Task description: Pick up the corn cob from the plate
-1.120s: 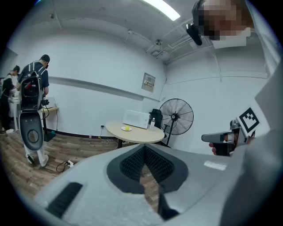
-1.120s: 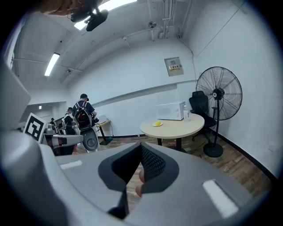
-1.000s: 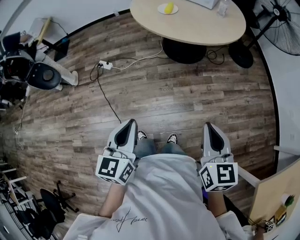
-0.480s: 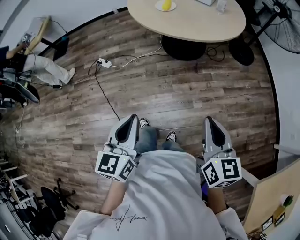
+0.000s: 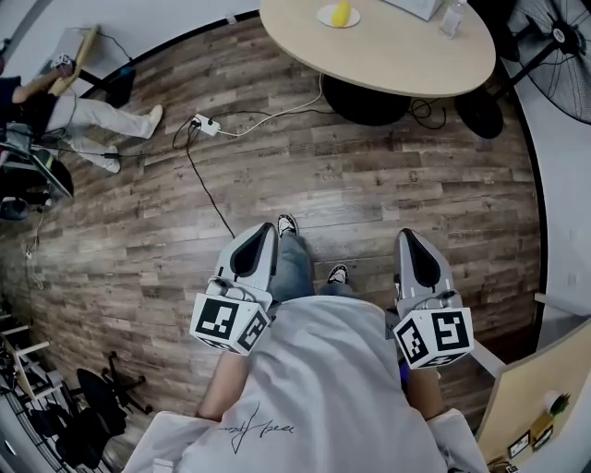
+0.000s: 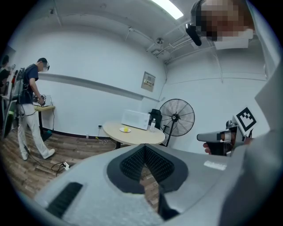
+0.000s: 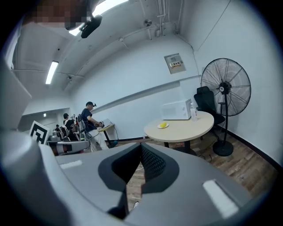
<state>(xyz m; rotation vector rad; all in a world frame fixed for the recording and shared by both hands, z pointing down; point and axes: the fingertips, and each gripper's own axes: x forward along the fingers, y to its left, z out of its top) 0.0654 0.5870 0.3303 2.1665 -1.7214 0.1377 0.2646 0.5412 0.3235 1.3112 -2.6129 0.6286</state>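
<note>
Bright, even light from ceiling strip lights (image 7: 51,72); soft shadows on wood floor (image 5: 369,185). Heavy fisheye bend, dark vignette in both gripper views. Left tongs (image 6: 143,148), right tongs (image 7: 141,145) blurred close up.

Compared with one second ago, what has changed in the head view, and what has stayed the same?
The person's left shoe has stepped forward toward the round table. At the far left, a second person's legs have come into view. The left gripper and the right gripper stay shut and empty, pointing ahead. The corn cob still lies on its plate.
</note>
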